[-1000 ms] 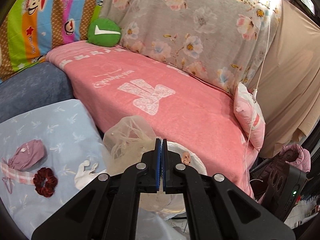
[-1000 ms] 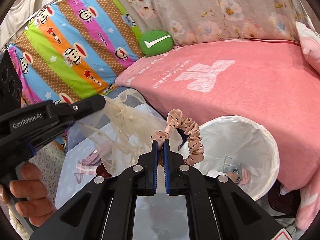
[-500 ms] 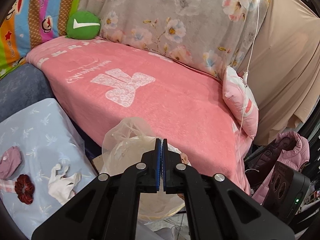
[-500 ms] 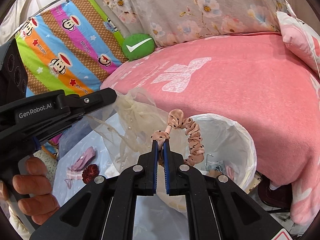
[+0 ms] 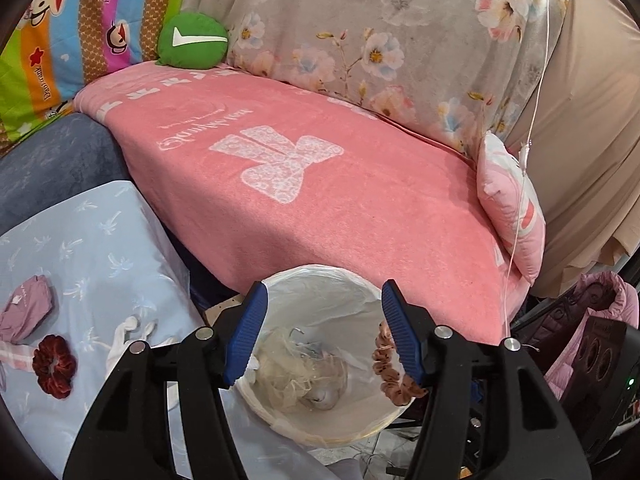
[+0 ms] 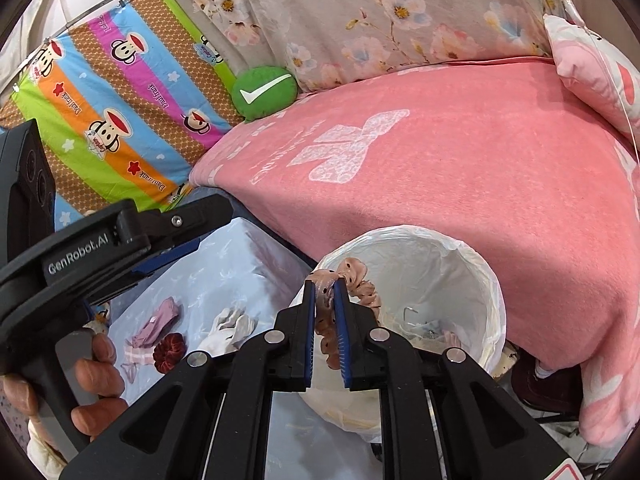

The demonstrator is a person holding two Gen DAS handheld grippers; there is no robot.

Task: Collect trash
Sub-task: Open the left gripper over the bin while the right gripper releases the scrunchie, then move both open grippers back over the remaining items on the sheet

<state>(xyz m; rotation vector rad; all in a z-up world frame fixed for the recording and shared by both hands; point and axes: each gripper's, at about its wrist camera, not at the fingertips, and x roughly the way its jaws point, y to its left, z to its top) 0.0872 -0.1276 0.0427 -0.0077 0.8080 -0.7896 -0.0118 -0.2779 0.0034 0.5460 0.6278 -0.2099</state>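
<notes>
Left wrist view: left gripper [image 5: 322, 328] gapes empty above the bin [image 5: 280, 420]; right gripper [image 6: 325, 312], jaws just loosening, barely pinches the scrunchie [image 6: 360, 286] at twelve o'clock — release fully over the liner.

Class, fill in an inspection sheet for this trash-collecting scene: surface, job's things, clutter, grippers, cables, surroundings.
Surface: light blue cloth, patterned, carrying small items.
Job's things: lined bin beside it; beige mesh bag lying inside; peach scrunchie hanging over the bin.
Clutter: dark red scrunchie, mauve pouch and white crumpled item on the cloth.
Grippers: left gripper open, has just been opening, nothing between its fingers; right gripper has just been opening slightly, peach scrunchie filling the gap between its fingers.
Cables: thin white cord hanging beside the pink pillow.
Surroundings: pink blanket, green cushion, floral cover.
</notes>
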